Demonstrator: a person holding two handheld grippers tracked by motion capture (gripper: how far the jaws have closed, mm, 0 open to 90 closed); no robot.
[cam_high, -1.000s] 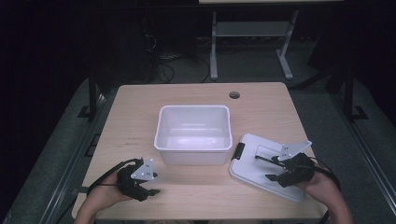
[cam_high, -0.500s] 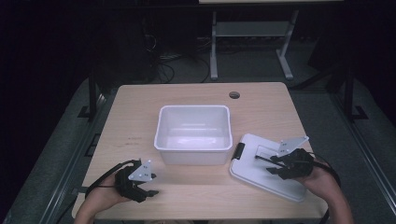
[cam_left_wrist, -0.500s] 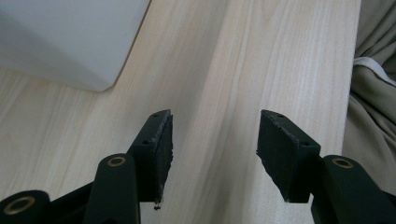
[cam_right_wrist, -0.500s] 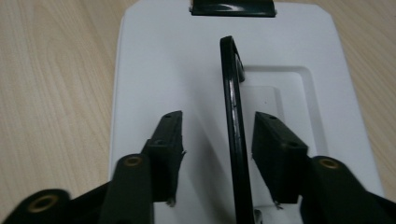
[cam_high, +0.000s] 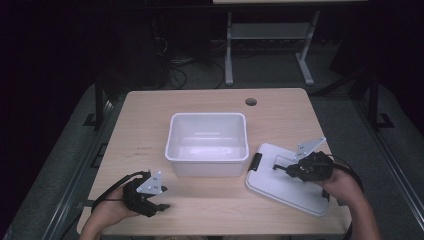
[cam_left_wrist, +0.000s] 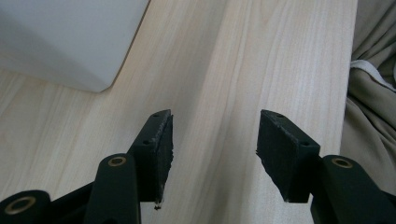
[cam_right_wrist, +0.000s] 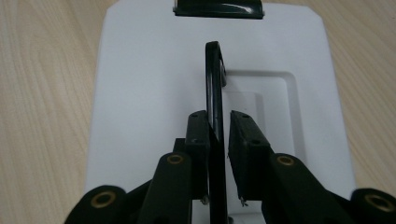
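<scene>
The right claw (cam_right_wrist: 218, 135) has just been closing and now pinches the thin black handle (cam_right_wrist: 214, 79) standing upright on a white plastic lid (cam_high: 287, 177), which lies flat on the pale wood-grain desk (cam_high: 150, 125) just right of an open white tub (cam_high: 207, 142). The lid looks grasped but not lifted, so carrying it over and seating it on the tub remains. The left claw (cam_left_wrist: 212, 149) hangs spread over bare desk by the tub's corner, gripping nothing. The lid is smooth and rounded at its corners, with a black latch (cam_right_wrist: 217, 8) at one end.
</scene>
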